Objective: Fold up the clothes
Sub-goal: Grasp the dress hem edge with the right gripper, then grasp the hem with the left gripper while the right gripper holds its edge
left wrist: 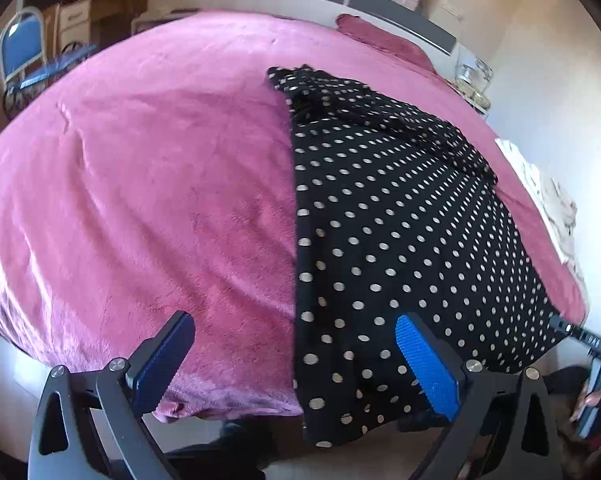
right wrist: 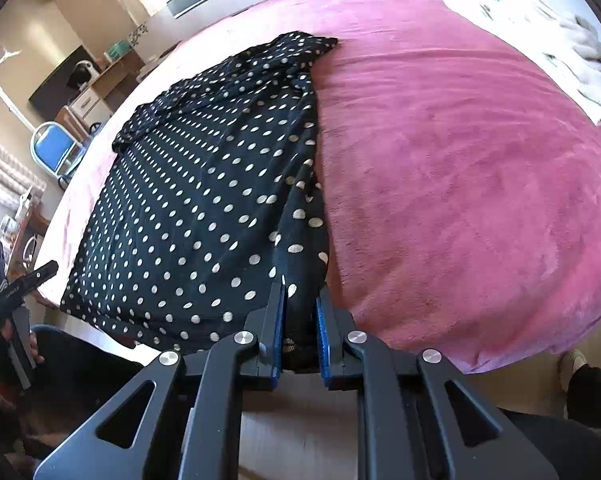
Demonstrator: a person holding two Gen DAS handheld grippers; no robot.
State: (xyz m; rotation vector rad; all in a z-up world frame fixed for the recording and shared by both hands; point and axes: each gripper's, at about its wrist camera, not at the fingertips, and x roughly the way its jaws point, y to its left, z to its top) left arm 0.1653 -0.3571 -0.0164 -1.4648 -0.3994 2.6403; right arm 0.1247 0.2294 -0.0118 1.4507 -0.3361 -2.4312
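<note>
My right tool point(right wrist: 300, 312) is clenched on the near right hem of the black polka-dot garment point(right wrist: 204, 184), which lies lengthwise on the pink bed point(right wrist: 460, 160), its hem hanging over the near edge. My left tool point(left wrist: 296, 356) is released, fingers wide, hovering over the garment's near left edge with nothing in it. To fold cleanly, I judge I should take the left hem level with the right, keeping both corners taut so the slippery fabric doesn't bunch.
</note>
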